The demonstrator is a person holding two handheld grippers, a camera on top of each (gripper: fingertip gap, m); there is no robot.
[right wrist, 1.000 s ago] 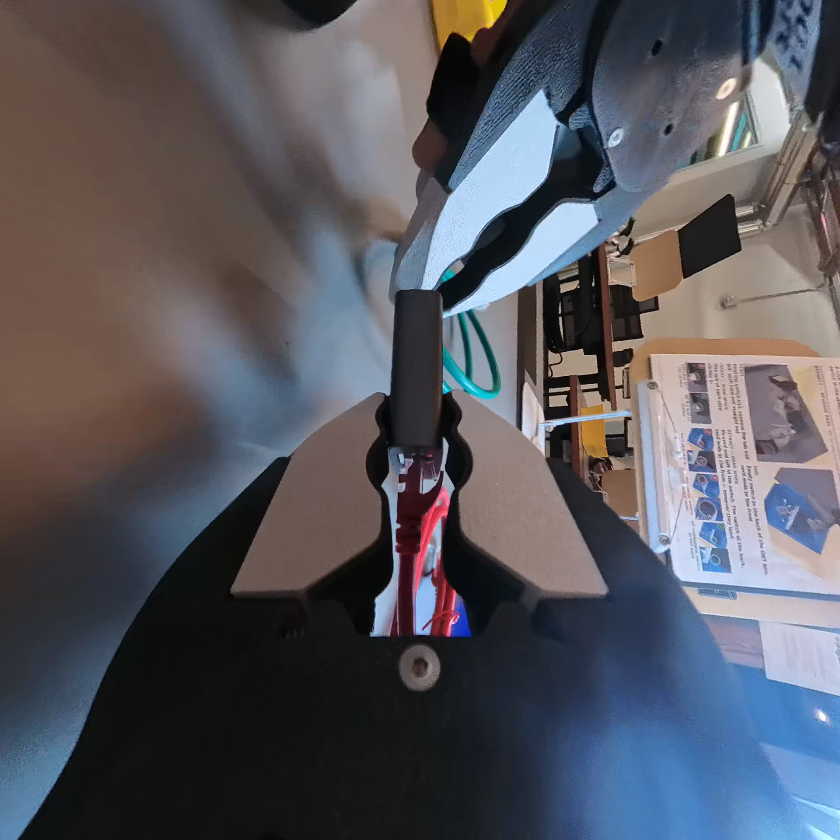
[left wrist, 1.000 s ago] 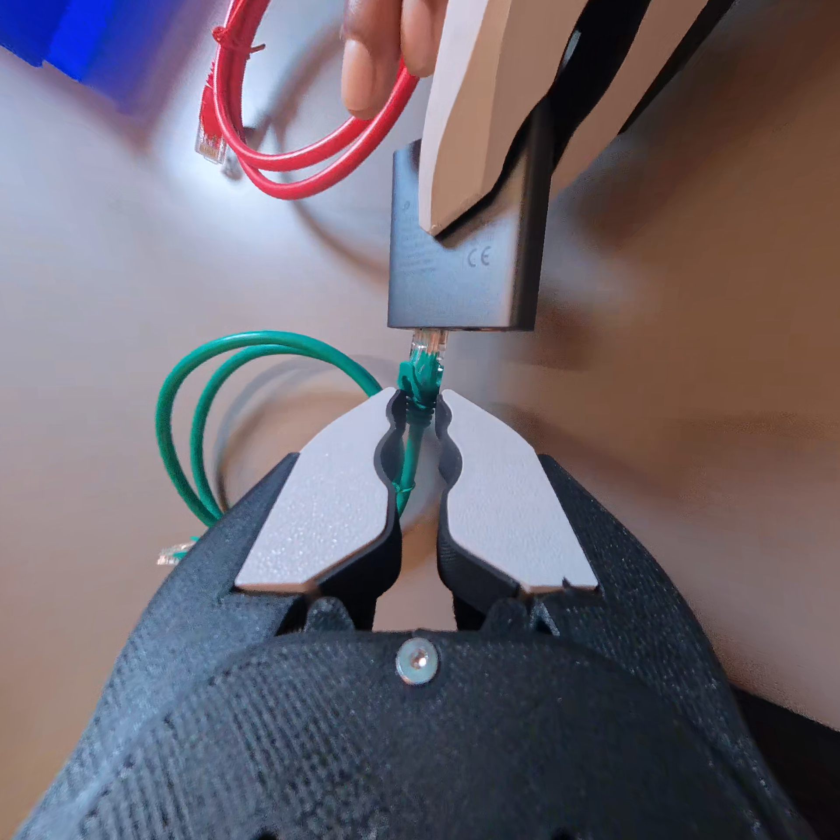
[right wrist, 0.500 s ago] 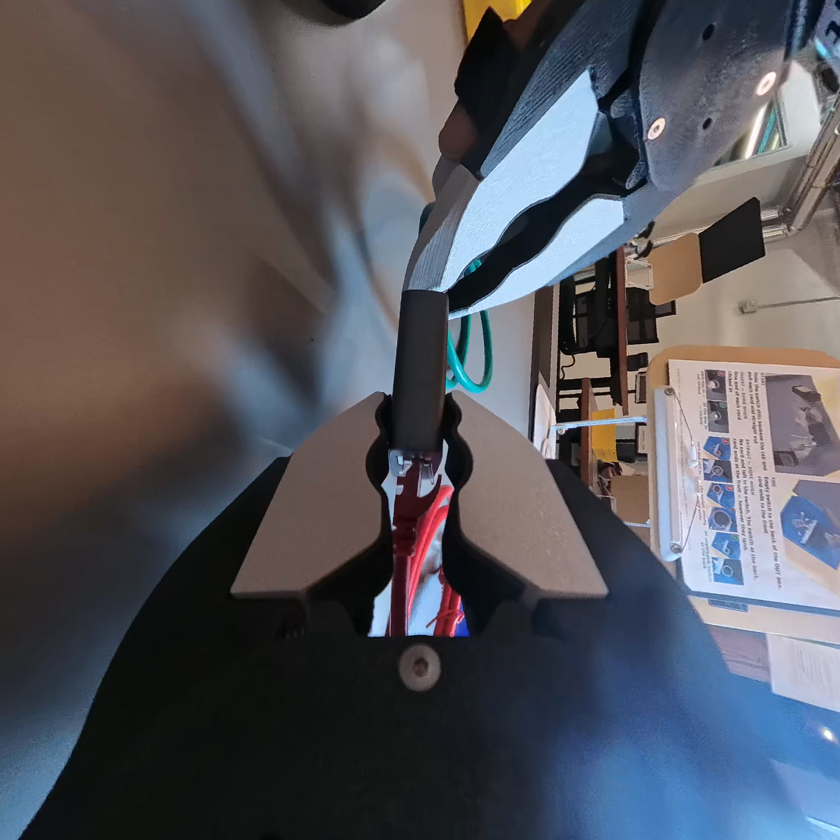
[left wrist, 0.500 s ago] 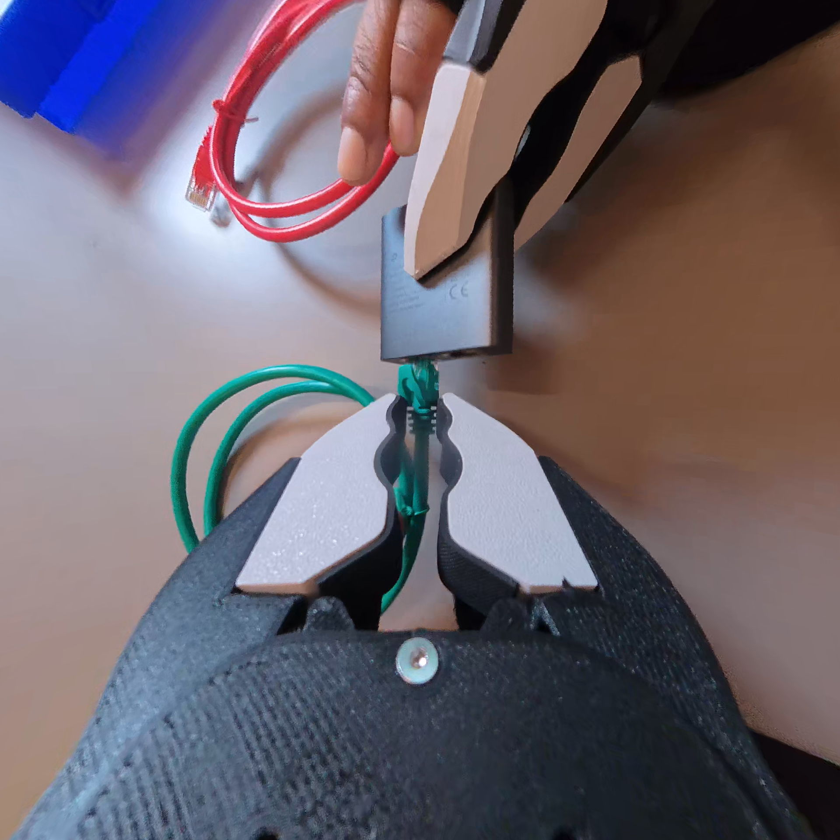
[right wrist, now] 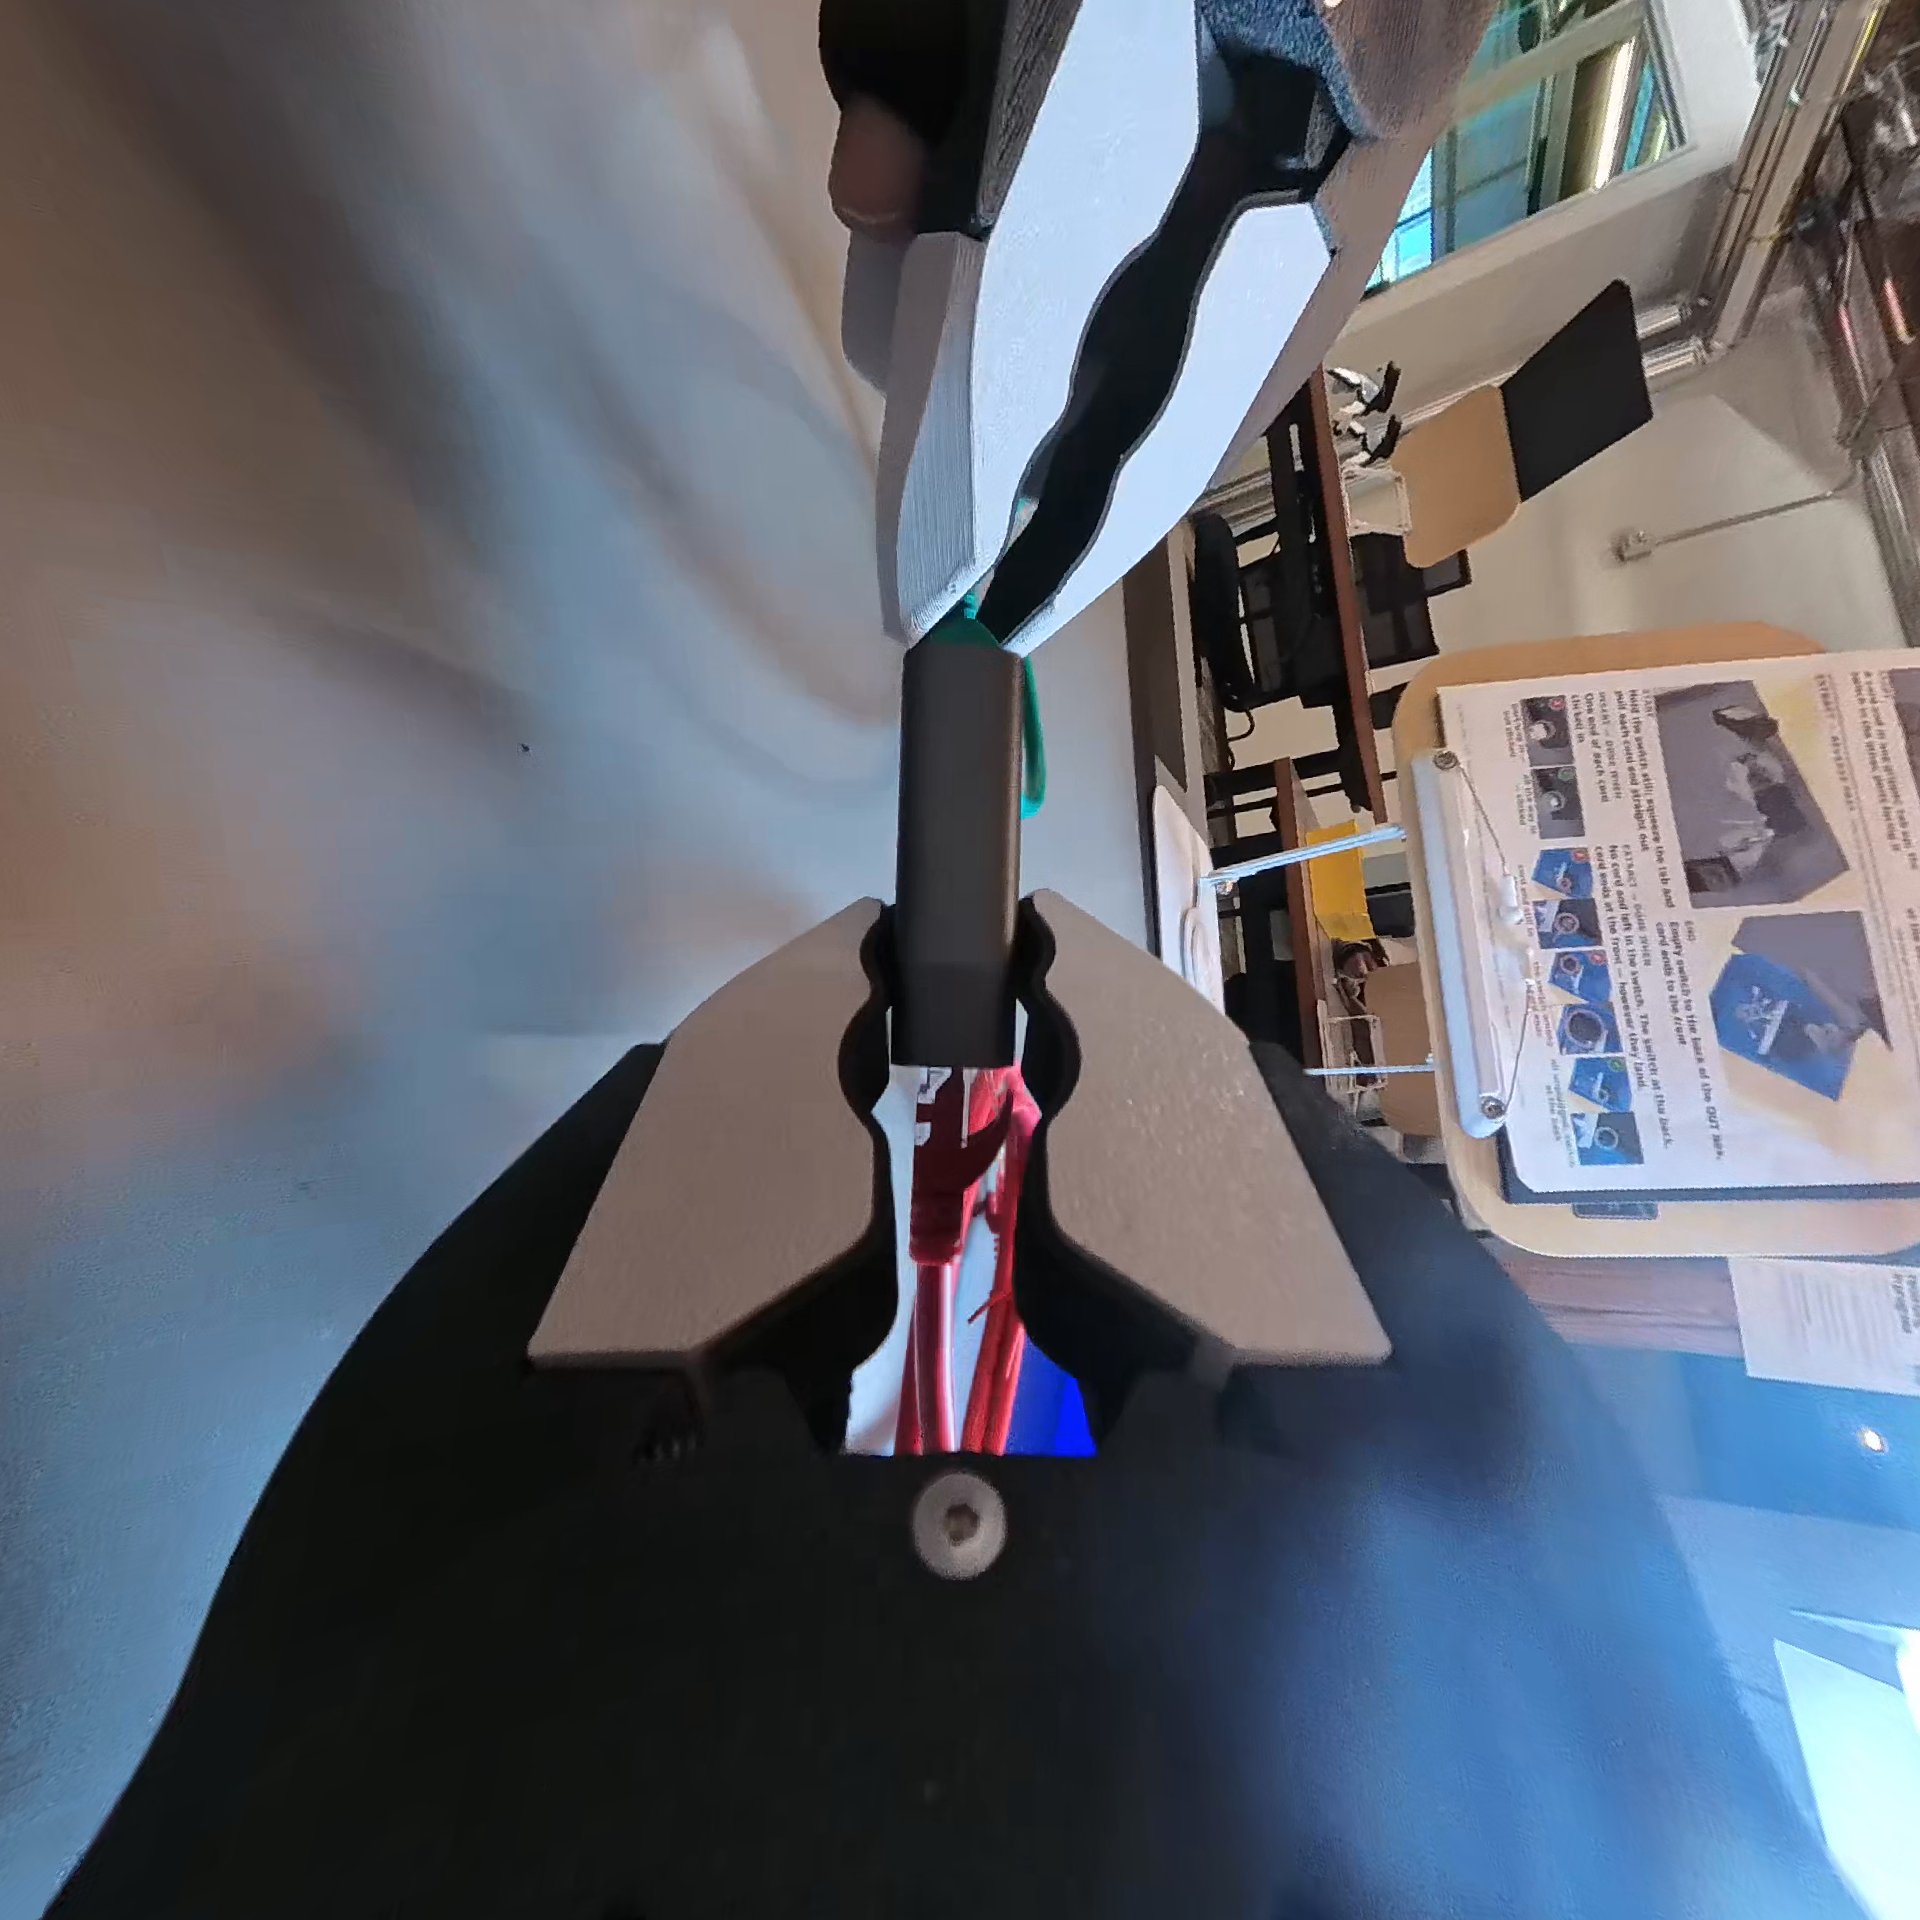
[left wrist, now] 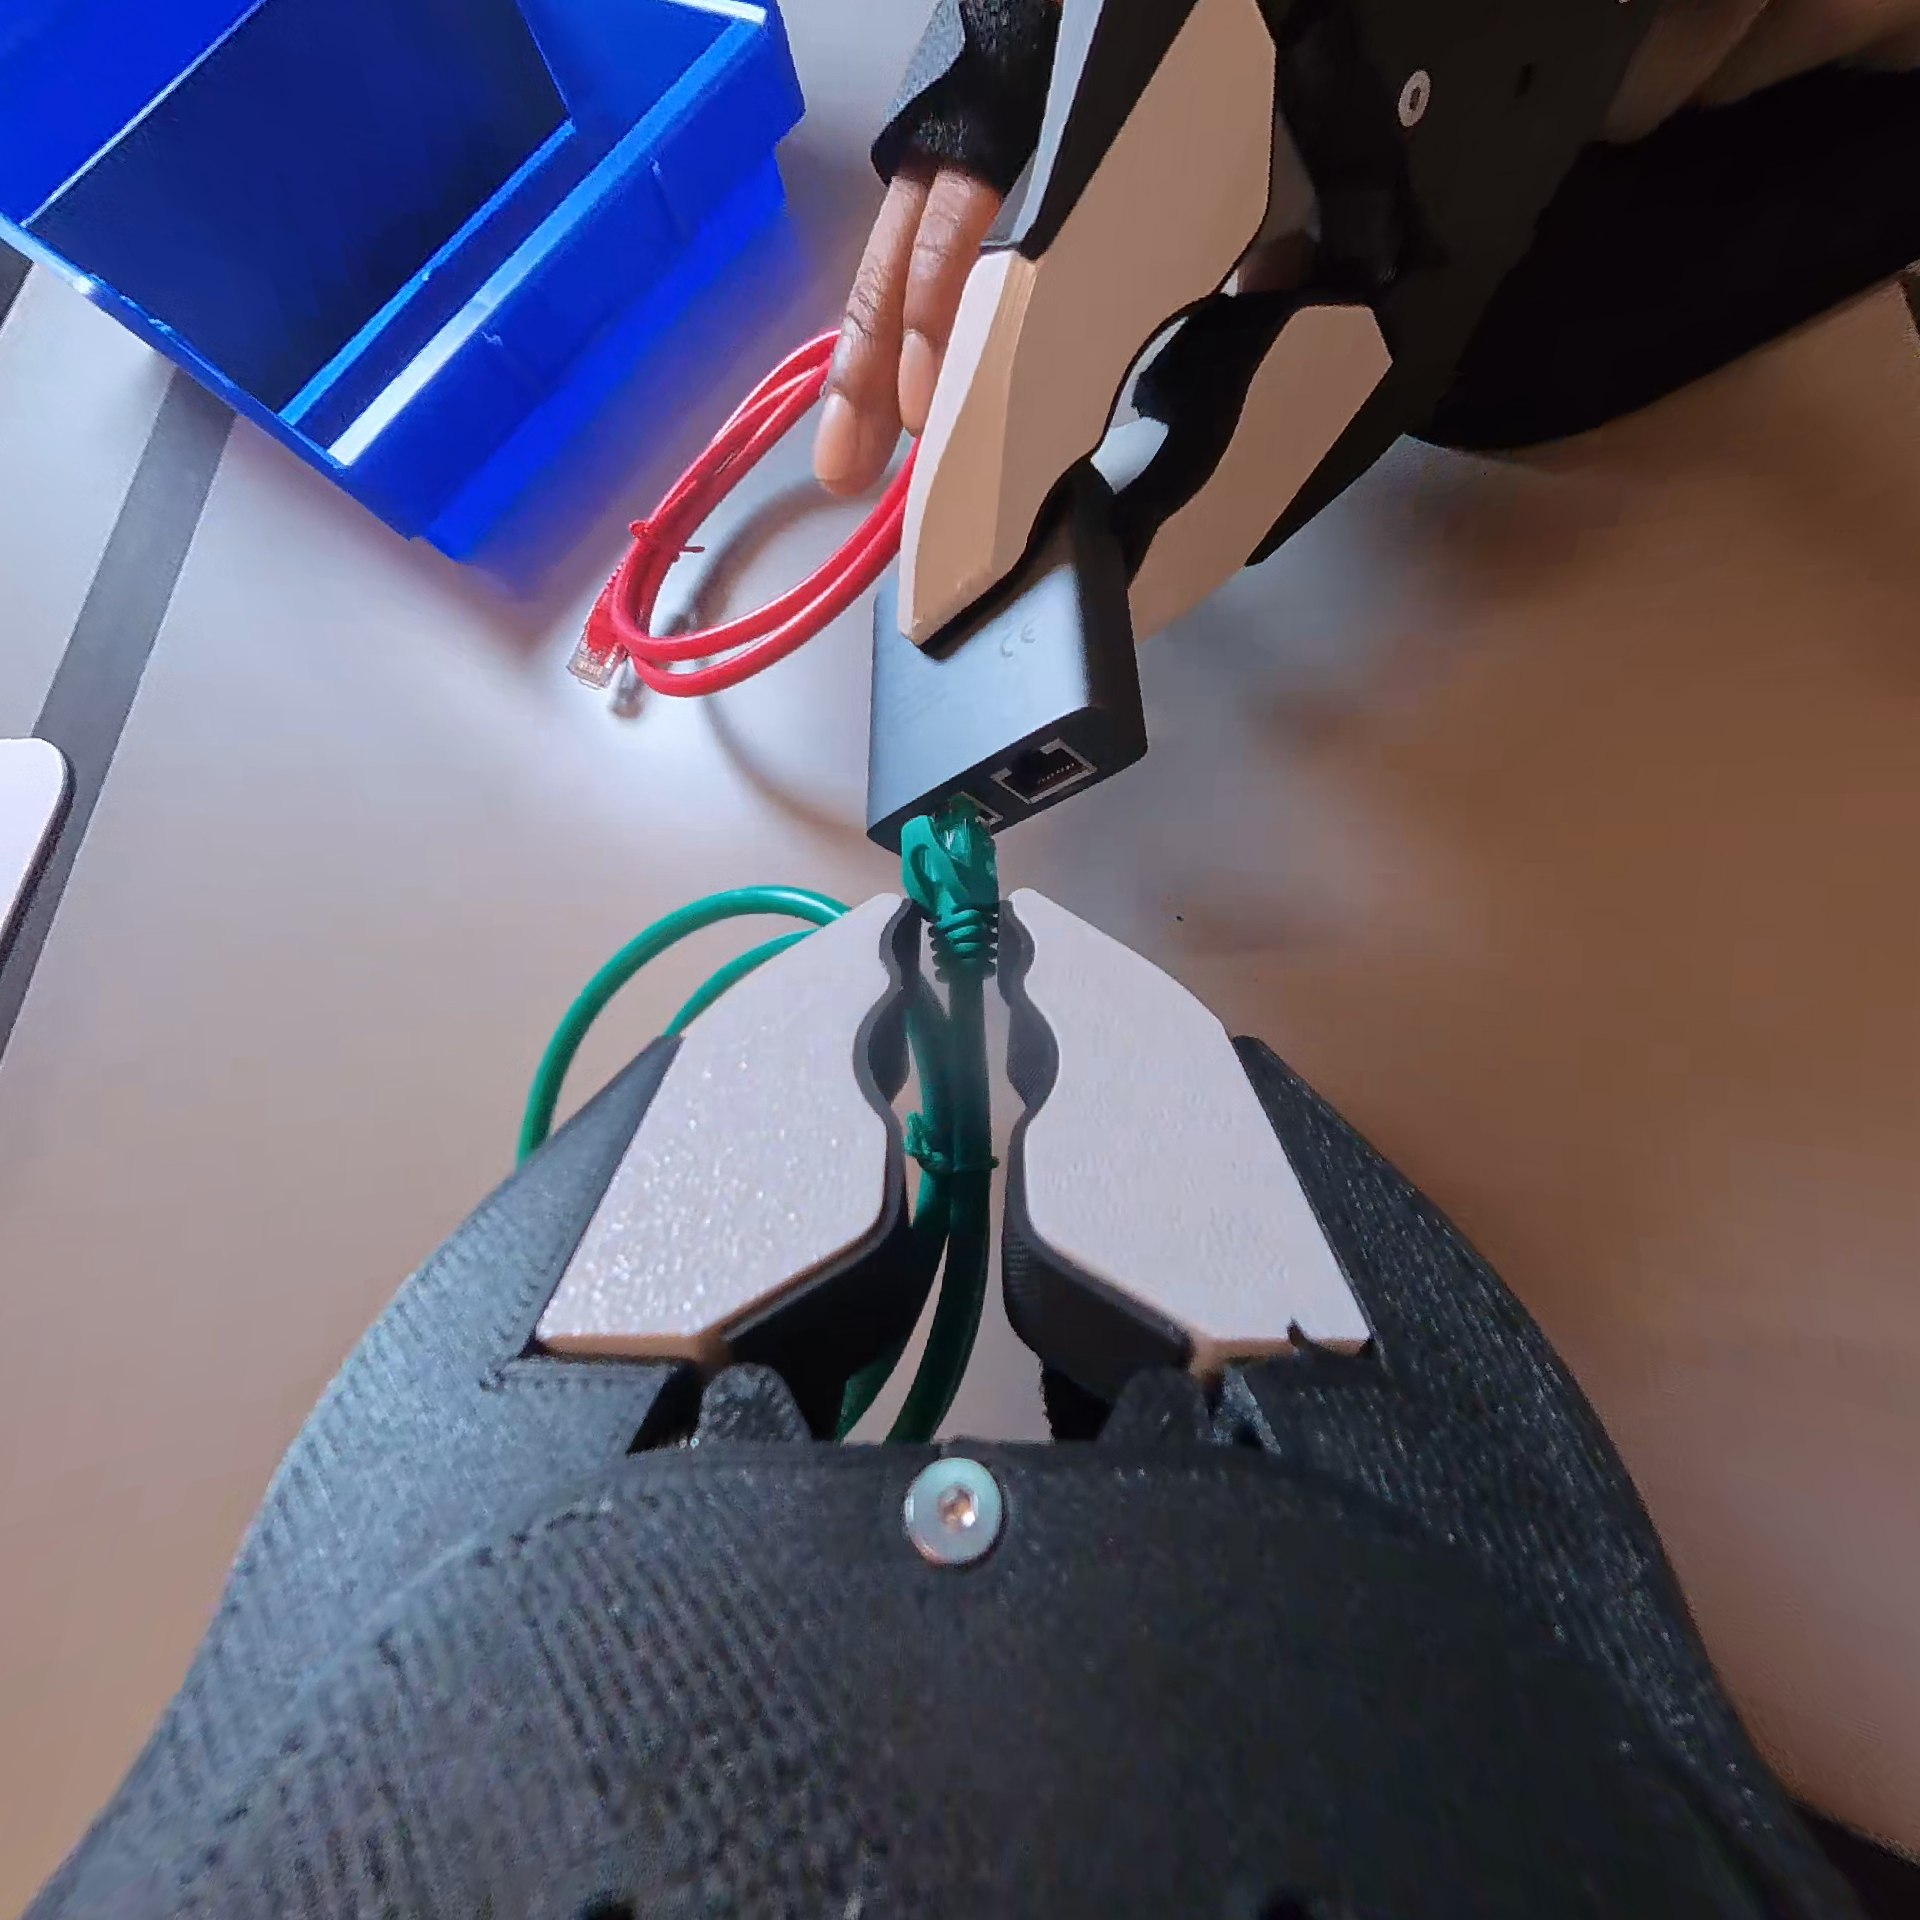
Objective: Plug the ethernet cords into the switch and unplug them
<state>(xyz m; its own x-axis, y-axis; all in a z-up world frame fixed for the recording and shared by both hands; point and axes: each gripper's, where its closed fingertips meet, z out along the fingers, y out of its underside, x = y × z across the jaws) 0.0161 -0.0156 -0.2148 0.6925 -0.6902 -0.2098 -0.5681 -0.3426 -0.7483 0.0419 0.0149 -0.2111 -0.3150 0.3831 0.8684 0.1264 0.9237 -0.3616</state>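
Observation:
In the left wrist view, my left gripper (left wrist: 956, 909) is shut on the boot of the green ethernet cord (left wrist: 954, 883). Its plug sits in the left port of the dark grey switch (left wrist: 987, 696); the right port is empty. My right gripper (left wrist: 1039, 613) comes in from above and is shut on the switch's far end. The red cord (left wrist: 748, 592) lies coiled on the table behind. In the right wrist view, my right gripper (right wrist: 956, 904) clamps the switch (right wrist: 956, 810), the left gripper (right wrist: 982, 629) meets its far end, and the red cord (right wrist: 951, 1195) shows between my fingers.
A blue bin (left wrist: 416, 239) stands at the back left of the brown table (left wrist: 1507, 935). A person's fingers (left wrist: 883, 343) show beside the right gripper. A white object (left wrist: 21, 831) lies at the left edge. A stand with a printed sheet (right wrist: 1662, 935) is off to the right. Left tips to right tips: about 5 cm.
The green plug has gone into the switch's left port. The switch has tilted so its port face shows. Both grippers have lifted away from the table, and the blue bin has come into view.

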